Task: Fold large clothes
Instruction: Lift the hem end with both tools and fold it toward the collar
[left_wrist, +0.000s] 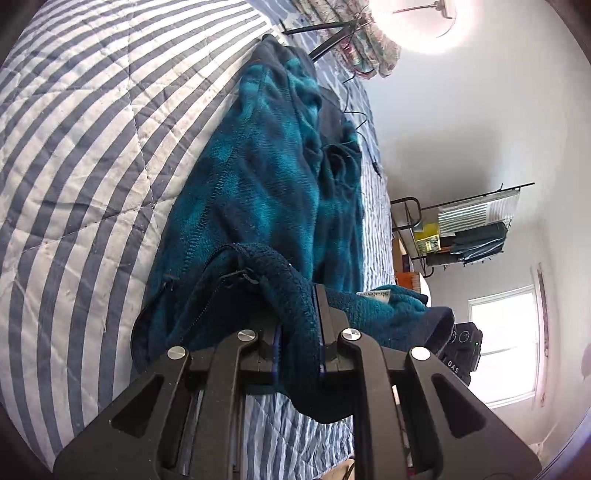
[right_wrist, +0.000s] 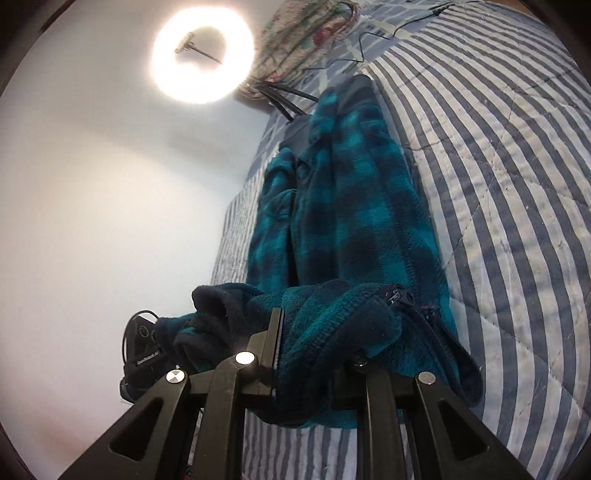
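Observation:
A teal and navy checked fleece jacket lies stretched out along a striped quilt on a bed. My left gripper is shut on the jacket's dark near edge beside the zipper and holds it lifted. The jacket also shows in the right wrist view, stretched away over the quilt. My right gripper is shut on the bunched near edge by the zipper; fleece hides its right finger. Each view shows the other gripper's black body just beyond the held edge.
A bright ring light on black tripod legs stands at the far end of the bed beside a floral pillow. Black cables run over the quilt. A wire rack and a window are by the white wall.

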